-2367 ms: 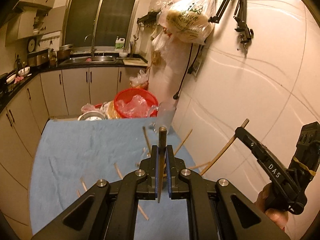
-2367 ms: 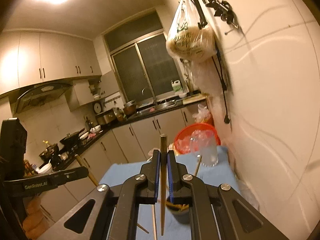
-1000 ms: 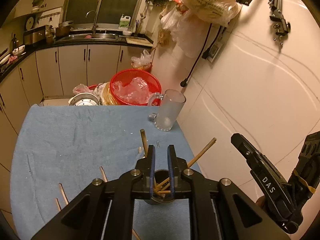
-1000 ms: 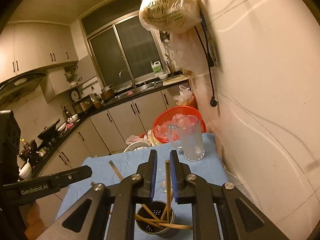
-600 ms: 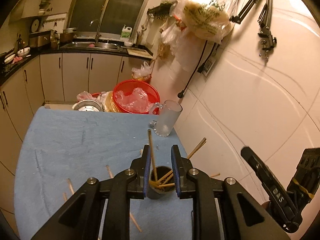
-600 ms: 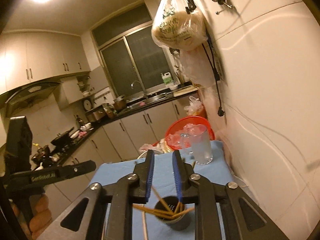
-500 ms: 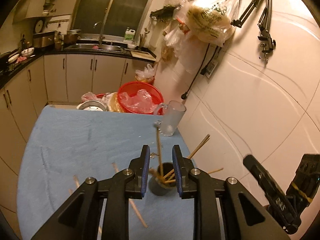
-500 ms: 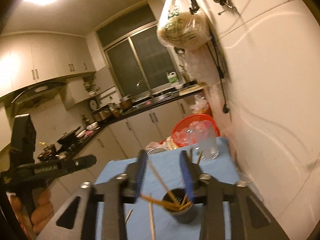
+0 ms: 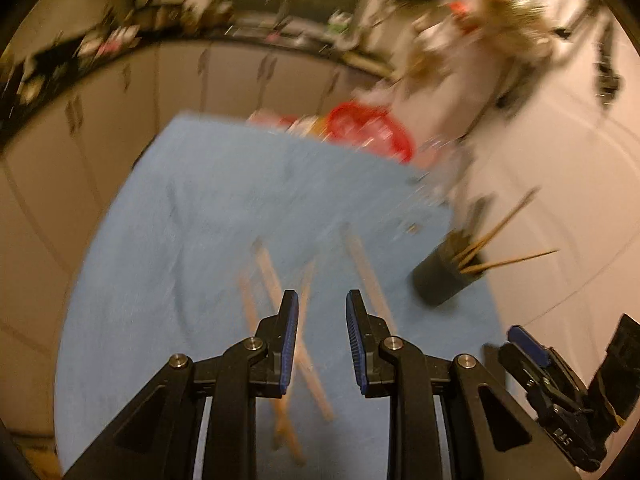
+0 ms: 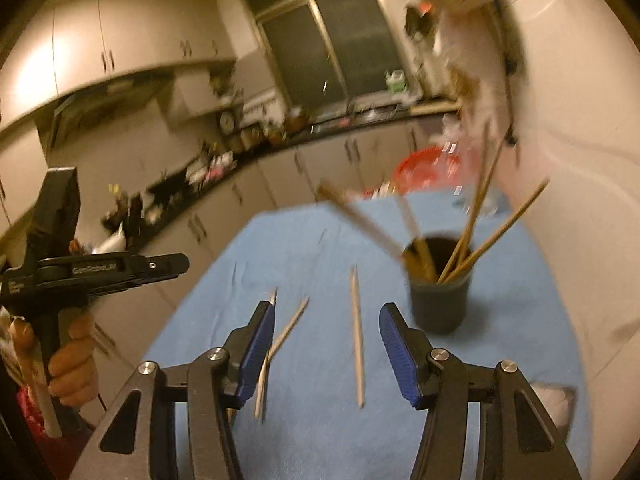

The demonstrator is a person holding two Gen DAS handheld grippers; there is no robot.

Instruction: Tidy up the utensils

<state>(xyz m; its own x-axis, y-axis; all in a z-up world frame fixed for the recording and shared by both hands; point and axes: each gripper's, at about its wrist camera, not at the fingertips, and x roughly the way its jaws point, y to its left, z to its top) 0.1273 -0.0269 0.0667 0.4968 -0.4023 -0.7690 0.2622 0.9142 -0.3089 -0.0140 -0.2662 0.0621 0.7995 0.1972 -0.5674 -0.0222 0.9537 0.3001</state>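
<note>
A dark cup (image 10: 440,300) stands on the blue cloth (image 10: 312,420) near the wall and holds several wooden chopsticks (image 10: 476,216). It also shows in the left wrist view (image 9: 442,278), to the right. Several loose chopsticks lie on the cloth: one (image 10: 357,332) between my right fingers, others (image 10: 288,328) to its left, and several (image 9: 276,280) ahead of my left gripper. My left gripper (image 9: 322,338) is open and empty above them. My right gripper (image 10: 328,344) is open wide and empty. Both views are blurred by motion.
A red basket (image 9: 370,130) and a glass mug stand at the cloth's far end by the white wall. Kitchen cabinets (image 10: 312,168) and a counter run behind. The other gripper shows at each view's edge: the right one (image 9: 560,384), the left one (image 10: 92,272).
Both grippers let their chopsticks drop into the cup, opened, and swung left and down toward the loose chopsticks on the cloth.
</note>
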